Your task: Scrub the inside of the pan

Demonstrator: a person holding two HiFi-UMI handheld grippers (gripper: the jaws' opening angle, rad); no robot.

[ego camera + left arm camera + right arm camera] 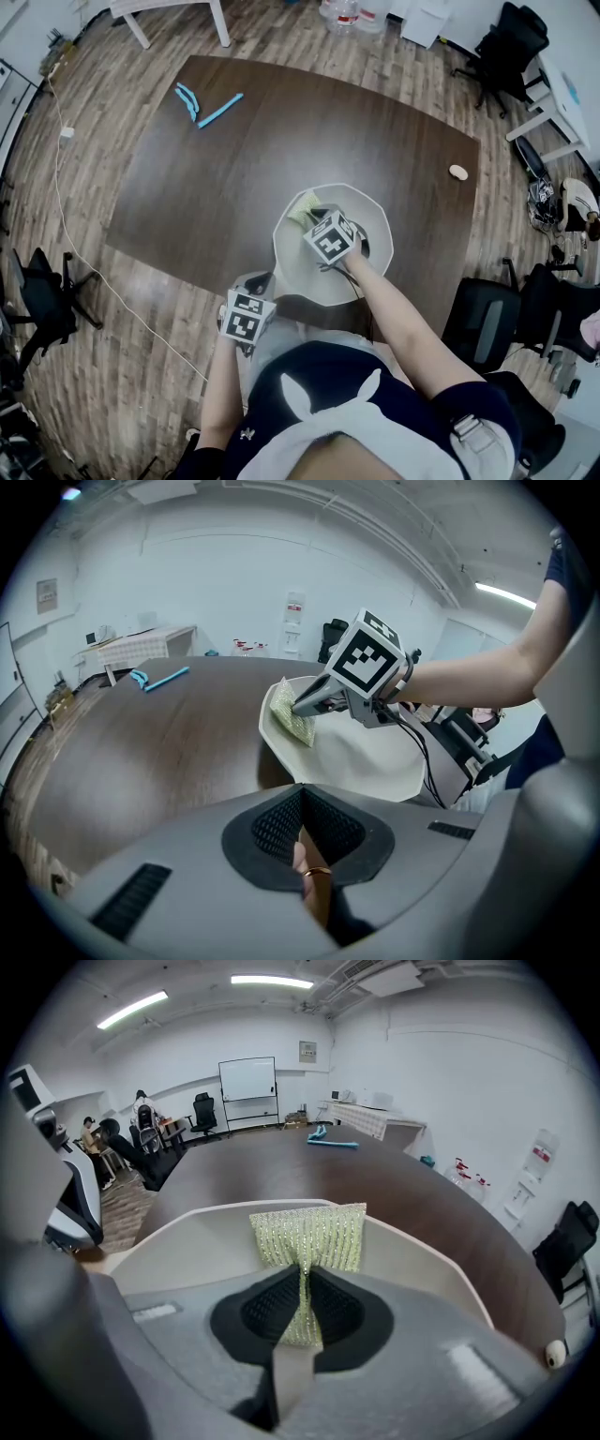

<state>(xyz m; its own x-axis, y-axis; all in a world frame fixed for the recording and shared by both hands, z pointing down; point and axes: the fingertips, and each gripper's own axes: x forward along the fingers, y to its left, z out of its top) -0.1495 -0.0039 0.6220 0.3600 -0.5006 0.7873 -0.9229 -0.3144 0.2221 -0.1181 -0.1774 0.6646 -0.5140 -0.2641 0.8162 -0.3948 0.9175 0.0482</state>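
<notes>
Pan (373, 208), cream-white with an angular rim, sits tilted at the counter's (281, 131) near edge. Right claw (302, 1277) is clamped on a glittery yellow-green scourer (309, 1235) against its far-left inner wall. Left claw (302, 806) is closed, apparently on the handle (261, 281).

The right tongs (302, 1288) are clamped on a glittery green scouring cloth (307, 1235) and point steeply down, with the bare right forearm (398, 305) stretched forward. The left tongs (302, 822), nearer the body, are closed on the pan handle (316, 860), with the left forearm (220, 384) held close.
</notes>
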